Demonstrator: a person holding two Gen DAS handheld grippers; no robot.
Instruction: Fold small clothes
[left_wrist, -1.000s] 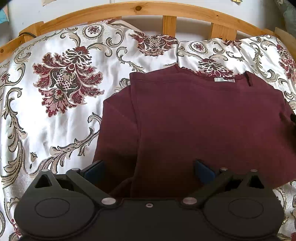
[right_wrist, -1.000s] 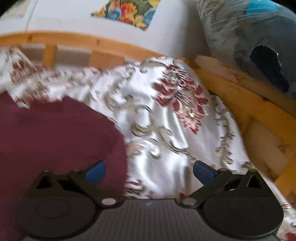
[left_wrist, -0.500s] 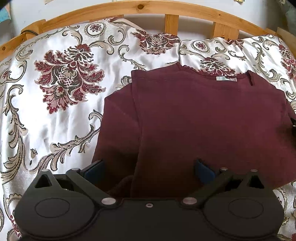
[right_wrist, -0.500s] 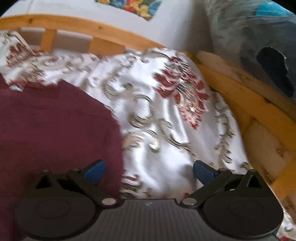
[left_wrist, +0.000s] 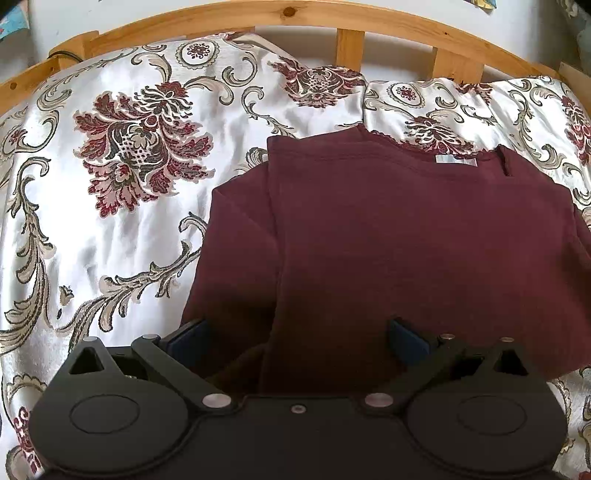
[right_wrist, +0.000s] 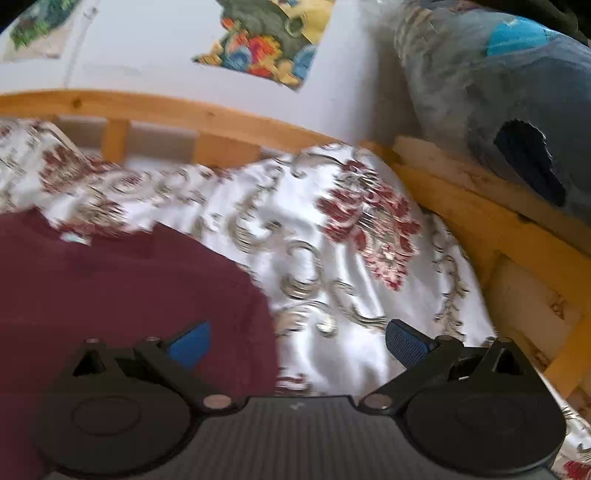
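i see the maroon shirt (left_wrist: 406, 240) flat on the bed (left_wrist: 110, 229), one side folded in. both grippers, left gripper (left_wrist: 295, 336) and right gripper (right_wrist: 295, 339), gape wide and empty. next i'd pinch the near hem.

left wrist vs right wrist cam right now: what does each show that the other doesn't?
Left wrist only: the maroon top's folded left side and neckline label; the left gripper, open.

Right wrist only: colourful wall picture, a grey-blue bundle beyond the frame's right rail, the right gripper, open over the top's right edge. Image is blurred.

Both: the top, floral bedspread, wooden bed frame.
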